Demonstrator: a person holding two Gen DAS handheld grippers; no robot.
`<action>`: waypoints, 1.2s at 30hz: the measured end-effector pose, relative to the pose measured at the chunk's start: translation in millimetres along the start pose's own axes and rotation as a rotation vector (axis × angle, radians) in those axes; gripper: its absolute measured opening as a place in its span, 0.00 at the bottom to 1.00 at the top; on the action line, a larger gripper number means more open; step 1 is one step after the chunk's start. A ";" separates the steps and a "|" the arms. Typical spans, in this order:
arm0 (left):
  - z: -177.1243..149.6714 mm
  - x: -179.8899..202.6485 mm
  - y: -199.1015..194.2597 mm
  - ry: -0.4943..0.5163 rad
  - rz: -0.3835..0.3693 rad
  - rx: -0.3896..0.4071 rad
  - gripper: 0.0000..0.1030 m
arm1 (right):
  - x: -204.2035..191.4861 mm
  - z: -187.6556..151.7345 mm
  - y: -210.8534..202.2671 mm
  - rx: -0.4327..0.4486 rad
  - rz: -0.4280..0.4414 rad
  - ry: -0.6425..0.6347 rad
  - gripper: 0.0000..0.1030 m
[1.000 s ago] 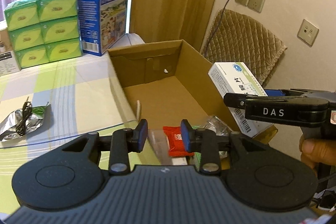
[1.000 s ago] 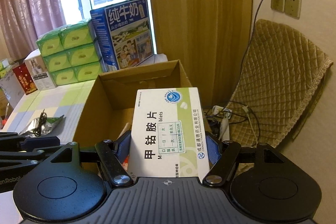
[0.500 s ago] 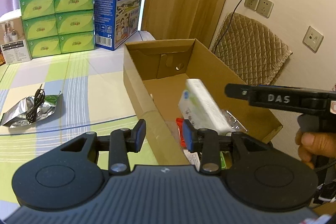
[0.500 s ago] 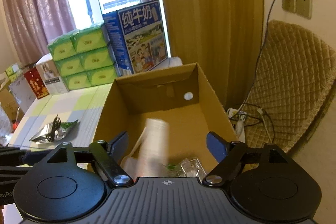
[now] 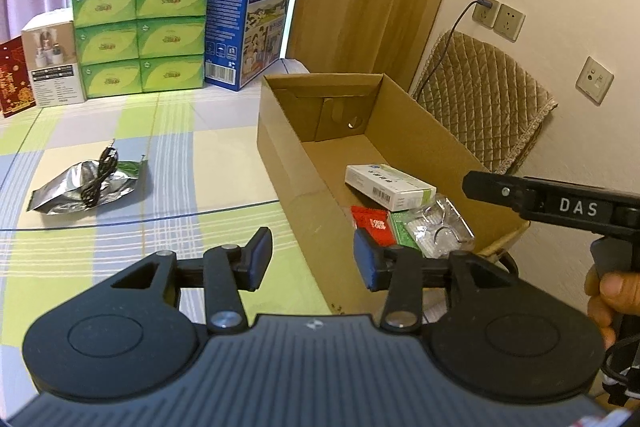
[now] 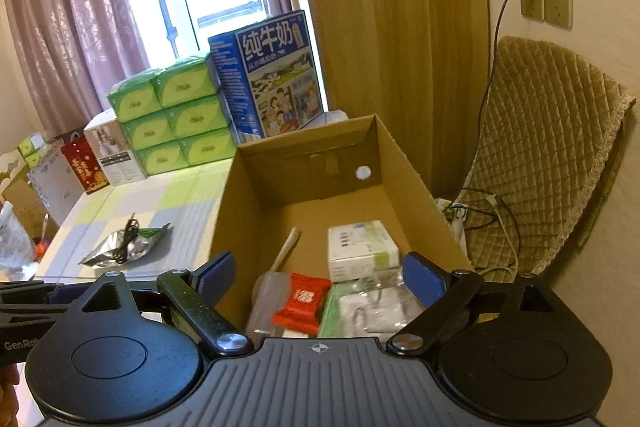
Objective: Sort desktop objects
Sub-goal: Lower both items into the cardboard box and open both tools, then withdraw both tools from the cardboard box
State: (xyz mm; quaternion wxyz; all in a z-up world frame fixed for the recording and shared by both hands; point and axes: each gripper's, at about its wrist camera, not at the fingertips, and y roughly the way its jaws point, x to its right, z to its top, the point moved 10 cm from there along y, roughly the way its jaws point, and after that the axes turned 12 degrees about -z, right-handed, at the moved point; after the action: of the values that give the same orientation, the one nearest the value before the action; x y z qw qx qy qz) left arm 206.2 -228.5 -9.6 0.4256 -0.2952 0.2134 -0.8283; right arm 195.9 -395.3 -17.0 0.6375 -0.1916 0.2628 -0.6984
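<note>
Far left of the table [image 5: 168, 131]: red card, white product box, stacked green tissue packs [image 5: 138, 35], then the blue milk carton [image 5: 246, 23]. All well apart from the work area; judged not part of this sort.

Left-centre, on the checked cloth: silver foil pouch [image 5: 86, 185] with a black cable [image 5: 98, 173] lying across it, touching. These look like the only loose items not yet boxed.

Left gripper [image 5: 312, 259]: fingers spread wide, nothing between them, hovering over the near left wall of the cardboard box [image 5: 280, 155].

Box interior, near end: wooden stick [image 6: 286, 247] against the left side, red sachet [image 6: 302, 303], green packet, clear plastic bag [image 6: 380, 303], and the white medicine box [image 6: 360, 243] lying flat just beyond them.

Right gripper [image 6: 320, 279]: fingers fully apart, holding nothing, above the box's near end.

Risks, judged:
- Cable rests loose on the pouch; gripping the pouch alone could let the cable slide off.
- Foil is thin and slick, so a pinch may slip or crumple.
- Left gripper sits near the box wall; a swing left may knock the box.
</note>
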 end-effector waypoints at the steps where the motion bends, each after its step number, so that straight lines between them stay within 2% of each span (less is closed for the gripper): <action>1: -1.2 -0.1 -3.7 0.000 0.002 0.002 0.39 | -2.3 -1.0 -3.7 0.001 0.002 -0.001 0.86; 9: -10.3 -7.2 -36.2 -0.007 0.029 0.025 0.49 | -18.0 -11.5 -28.0 0.008 0.014 -0.013 0.90; 14: -15.6 -16.1 -55.3 -0.016 0.048 0.036 0.52 | -31.3 -14.0 -40.1 0.014 0.030 -0.027 0.91; 16: -17.4 -20.1 -62.4 -0.018 0.053 0.041 0.59 | -37.5 -14.5 -44.3 0.019 0.036 -0.035 0.92; 20: -22.4 -29.1 -74.9 -0.022 0.067 0.048 0.66 | -50.7 -15.5 -50.5 0.025 0.054 -0.050 0.94; 31: -37.4 -58.5 -98.8 -0.039 0.123 0.062 0.92 | -83.8 -27.5 -54.4 0.017 0.088 -0.094 0.98; 36: -45.9 -75.9 -106.1 -0.044 0.150 0.057 0.97 | -94.6 -31.7 -55.2 0.012 0.100 -0.108 0.98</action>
State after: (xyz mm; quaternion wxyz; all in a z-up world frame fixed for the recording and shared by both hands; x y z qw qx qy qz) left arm 149.1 -102.8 -2.5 0.4995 -0.2840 0.2018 -0.7932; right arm 144.0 -294.9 -1.8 0.6859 -0.2119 0.2330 -0.6560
